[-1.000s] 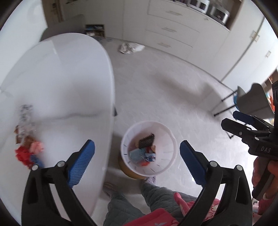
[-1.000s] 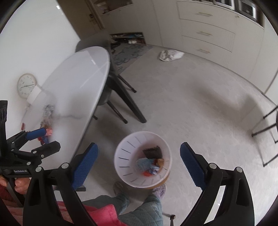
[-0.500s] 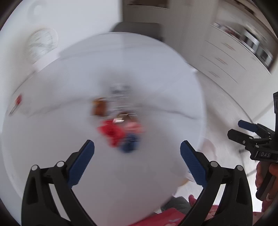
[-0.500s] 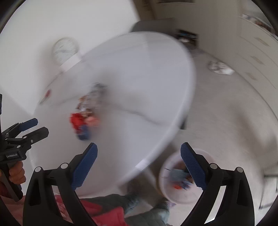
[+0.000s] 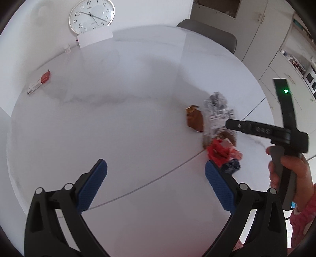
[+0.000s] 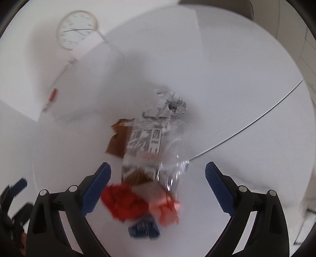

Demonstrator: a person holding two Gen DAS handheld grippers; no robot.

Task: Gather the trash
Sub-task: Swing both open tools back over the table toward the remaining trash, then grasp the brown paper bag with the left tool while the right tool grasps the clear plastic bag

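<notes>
A heap of trash lies on the white round table [image 5: 118, 118]: a brown wrapper [image 5: 194, 119], a clear printed plastic bag [image 5: 219, 112], a crumpled red wrapper [image 5: 219, 151] and a dark blue scrap [image 5: 230, 167]. My left gripper [image 5: 156, 164] is open over bare tabletop, with the heap just beyond its right finger. A hand [image 5: 286, 170] holds my right gripper [image 5: 230, 124] over the heap. In the blurred right wrist view, my right gripper [image 6: 158, 168] is open, with the red wrapper [image 6: 126, 203], a pink wrapper [image 6: 167, 209] and the bag [image 6: 158, 142] between its fingers.
A wall clock [image 5: 91, 16] and a white card [image 5: 94, 37] stand at the table's far edge. A small red and white box [image 5: 39, 82] lies far left. A grey chair [image 5: 209, 34] is behind the table, and cabinets [image 5: 286, 59] are to the right.
Both grippers have swung from the white bin on the floor up to the tabletop. The right gripper now hangs over the trash heap. Both stay open and empty.
</notes>
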